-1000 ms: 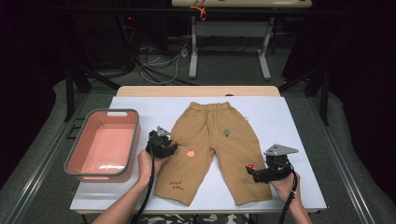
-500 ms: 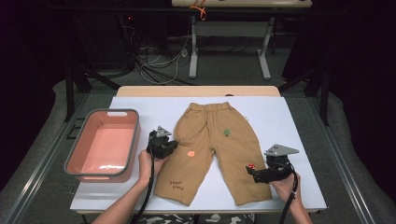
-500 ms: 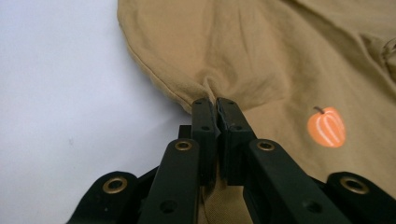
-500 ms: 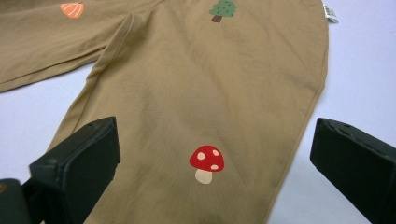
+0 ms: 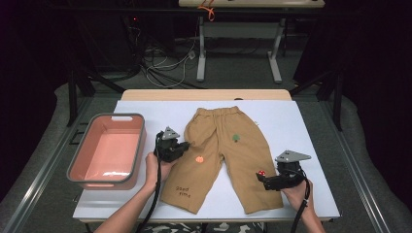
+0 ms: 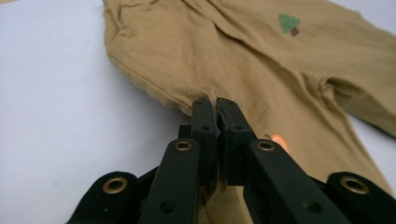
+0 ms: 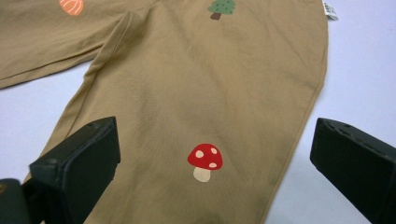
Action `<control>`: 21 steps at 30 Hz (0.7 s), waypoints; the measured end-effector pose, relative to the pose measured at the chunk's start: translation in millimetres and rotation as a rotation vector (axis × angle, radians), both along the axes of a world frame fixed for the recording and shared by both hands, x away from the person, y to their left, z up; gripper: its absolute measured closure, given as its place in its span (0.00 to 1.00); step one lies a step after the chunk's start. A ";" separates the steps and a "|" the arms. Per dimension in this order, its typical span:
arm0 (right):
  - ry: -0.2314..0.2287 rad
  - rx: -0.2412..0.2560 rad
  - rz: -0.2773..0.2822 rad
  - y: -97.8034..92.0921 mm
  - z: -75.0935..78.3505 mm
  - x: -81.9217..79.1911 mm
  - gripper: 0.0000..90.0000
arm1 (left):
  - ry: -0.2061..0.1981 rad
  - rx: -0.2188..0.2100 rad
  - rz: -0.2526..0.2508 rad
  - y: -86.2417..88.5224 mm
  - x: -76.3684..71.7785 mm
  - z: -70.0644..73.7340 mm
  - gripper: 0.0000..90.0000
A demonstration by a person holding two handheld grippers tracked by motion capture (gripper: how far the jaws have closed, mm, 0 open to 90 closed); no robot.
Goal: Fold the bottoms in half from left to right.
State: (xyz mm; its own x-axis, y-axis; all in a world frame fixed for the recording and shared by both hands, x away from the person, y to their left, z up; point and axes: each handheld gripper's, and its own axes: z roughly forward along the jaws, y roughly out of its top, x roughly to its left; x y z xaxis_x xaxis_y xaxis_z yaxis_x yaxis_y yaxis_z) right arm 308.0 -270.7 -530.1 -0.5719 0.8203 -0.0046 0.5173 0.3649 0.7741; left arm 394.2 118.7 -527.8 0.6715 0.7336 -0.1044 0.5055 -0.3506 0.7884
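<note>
A pair of tan trousers (image 5: 221, 150) lies flat on the white table (image 5: 301, 126), waistband at the far side and both legs pointing toward the person at the near edge. The left leg reaches almost to the near edge of the table and carries small dark lettering (image 5: 183, 190) low down and an orange patch (image 5: 198, 158) higher up. The right leg carries a green tree (image 5: 236, 138) near the hip and a red mushroom (image 5: 261, 172) toward the cuff.

The left gripper (image 5: 180, 149) sits at the outer, left edge of the left leg, about level with the orange patch. In the left gripper view its jaws are pressed together, with the fabric edge of the trousers (image 6: 243, 60) pinched between them; the cloth puckers slightly where it meets the tips.

The right gripper (image 5: 261, 179) rests over the lower part of the right leg, just beside the mushroom, with the person's hand (image 5: 296, 191) behind it at the near right. In the right gripper view its jaws stand wide apart, one on each side of the leg, with the mushroom (image 7: 204, 160) between them and nothing gripped.

A pink tub (image 5: 108, 150) with a grey rim stands on the left side of the table, just left of the left hand (image 5: 155, 167).
</note>
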 end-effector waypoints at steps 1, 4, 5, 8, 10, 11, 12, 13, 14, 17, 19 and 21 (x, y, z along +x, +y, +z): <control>0.000 -0.001 0.002 -0.2 0.0 0.0 0.01 | 0.005 -0.006 0.004 -1.6 -0.6 1.0 0.95; -0.004 -0.006 0.005 -0.5 -0.1 0.2 0.01 | -0.003 -0.007 -0.019 -4.5 -0.2 6.4 0.95; -0.003 -0.005 0.004 -0.4 -0.2 0.1 0.01 | -0.002 -0.004 -0.023 -4.9 -0.1 8.0 0.95; -0.001 -0.007 0.007 -0.6 -0.1 0.4 0.01 | 0.003 -0.017 -0.037 -7.7 0.4 13.5 0.95; 0.001 -0.002 0.007 -0.4 -0.1 0.2 0.01 | -0.001 -0.013 -0.053 -9.4 0.9 17.8 0.95; -0.001 -0.004 0.011 -0.4 -0.2 0.6 0.01 | -0.004 -0.012 -0.053 -10.9 0.7 19.6 0.95; -0.001 -0.007 0.009 -0.3 -0.1 0.4 0.01 | -0.003 -0.007 -0.060 -12.4 0.9 21.5 0.95; -0.003 -0.008 0.007 -0.2 -0.3 0.4 0.01 | -0.008 -0.007 -0.064 -14.0 1.3 23.0 0.95; -0.003 -0.006 0.011 -0.2 -0.4 0.6 0.01 | -0.006 -0.009 -0.066 -16.0 1.3 24.6 0.95; -0.004 -0.003 0.011 -0.1 -0.8 0.9 0.01 | -0.005 -0.010 -0.082 -21.6 2.0 29.9 0.95; -0.004 -0.002 0.011 -0.2 -1.1 1.1 0.01 | 0.000 -0.013 -0.098 -26.0 2.5 33.2 0.95; 0.000 -0.006 0.009 -0.4 -0.6 0.9 0.01 | -0.002 -0.009 -0.108 -30.9 2.4 36.7 0.95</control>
